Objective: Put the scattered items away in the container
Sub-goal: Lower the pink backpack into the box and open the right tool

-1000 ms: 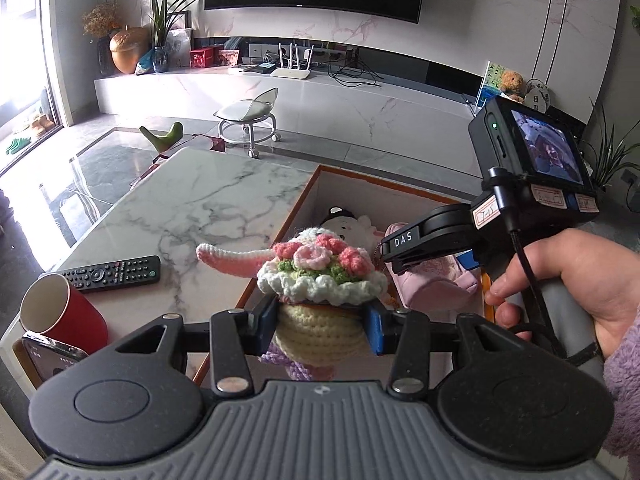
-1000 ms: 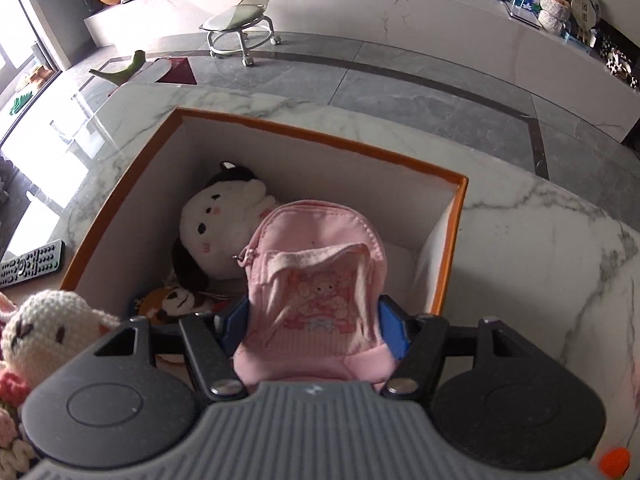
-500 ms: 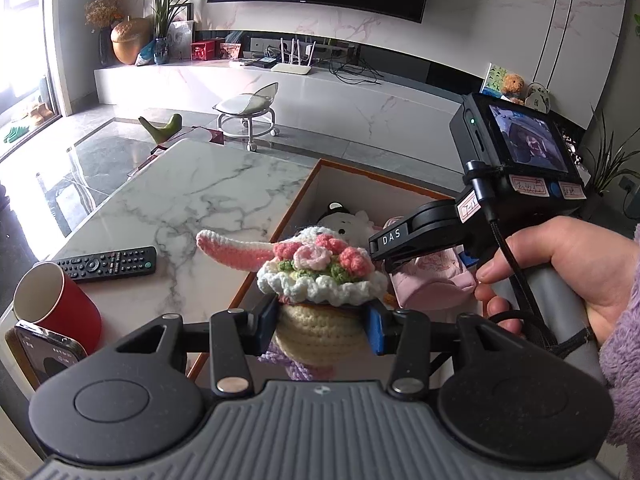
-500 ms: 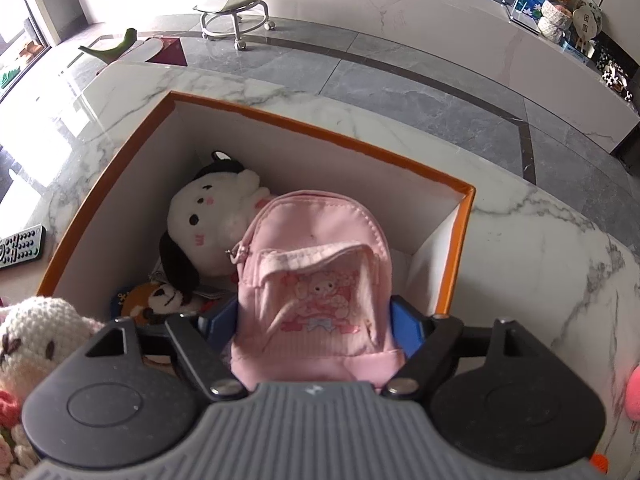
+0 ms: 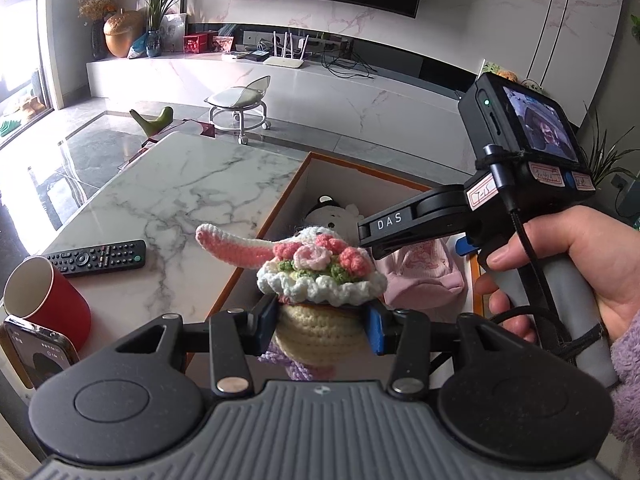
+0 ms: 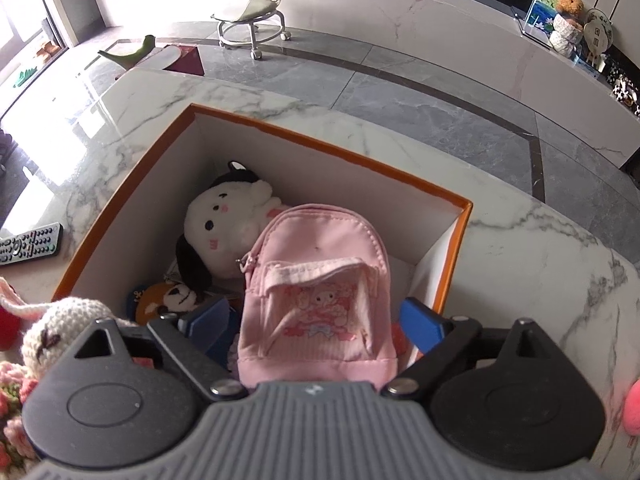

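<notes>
My left gripper is shut on a crocheted bunny doll with a flower hat, held at the near left edge of the orange-rimmed box. My right gripper is open over the box; its blue pads stand apart from the small pink backpack, which rests inside the box between them. A white and black plush dog and a small orange and black toy also lie in the box. The bunny's head shows at the left of the right wrist view.
A black remote, a red cup and a phone lie on the marble table left of the box. A pink object sits at the table's right edge. The right gripper's body and hand are close beside the bunny.
My right gripper's jaws have opened and let go of the pink backpack, which now sits in the box. My left gripper still holds the bunny in about the same place.
</notes>
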`<state>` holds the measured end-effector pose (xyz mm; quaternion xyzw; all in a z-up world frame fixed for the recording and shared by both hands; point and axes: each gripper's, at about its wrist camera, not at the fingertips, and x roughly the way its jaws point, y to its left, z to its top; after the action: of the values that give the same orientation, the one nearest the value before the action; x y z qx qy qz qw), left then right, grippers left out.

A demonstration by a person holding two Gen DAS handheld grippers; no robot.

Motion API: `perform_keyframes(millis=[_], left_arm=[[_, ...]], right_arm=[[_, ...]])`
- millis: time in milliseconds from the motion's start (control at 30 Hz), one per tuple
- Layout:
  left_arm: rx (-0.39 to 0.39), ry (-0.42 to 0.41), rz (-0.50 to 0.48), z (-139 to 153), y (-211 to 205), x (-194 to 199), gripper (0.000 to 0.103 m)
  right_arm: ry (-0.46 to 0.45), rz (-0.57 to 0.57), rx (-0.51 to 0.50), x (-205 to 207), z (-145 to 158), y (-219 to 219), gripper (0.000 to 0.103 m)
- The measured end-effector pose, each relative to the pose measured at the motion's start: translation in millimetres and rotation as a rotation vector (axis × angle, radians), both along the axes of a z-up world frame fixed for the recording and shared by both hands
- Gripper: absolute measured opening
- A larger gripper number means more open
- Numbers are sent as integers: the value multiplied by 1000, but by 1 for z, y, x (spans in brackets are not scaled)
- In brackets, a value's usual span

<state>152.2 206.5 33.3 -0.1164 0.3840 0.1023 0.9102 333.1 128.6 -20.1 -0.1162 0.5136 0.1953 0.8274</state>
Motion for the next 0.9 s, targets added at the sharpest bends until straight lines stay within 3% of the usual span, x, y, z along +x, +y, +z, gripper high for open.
perform_keyframes(millis=[300, 467, 900], left_arm=[[-5, 27, -31, -4, -5, 2, 52], [-8, 71, -97, -6, -12, 5, 52], [-144, 201, -186, -48, -35, 35, 51]], right_arm=[[-38, 44, 118, -9, 25, -23, 96], [-60, 68, 199, -20, 39, -39, 95], [-139, 98, 274, -50, 63, -85, 95]])
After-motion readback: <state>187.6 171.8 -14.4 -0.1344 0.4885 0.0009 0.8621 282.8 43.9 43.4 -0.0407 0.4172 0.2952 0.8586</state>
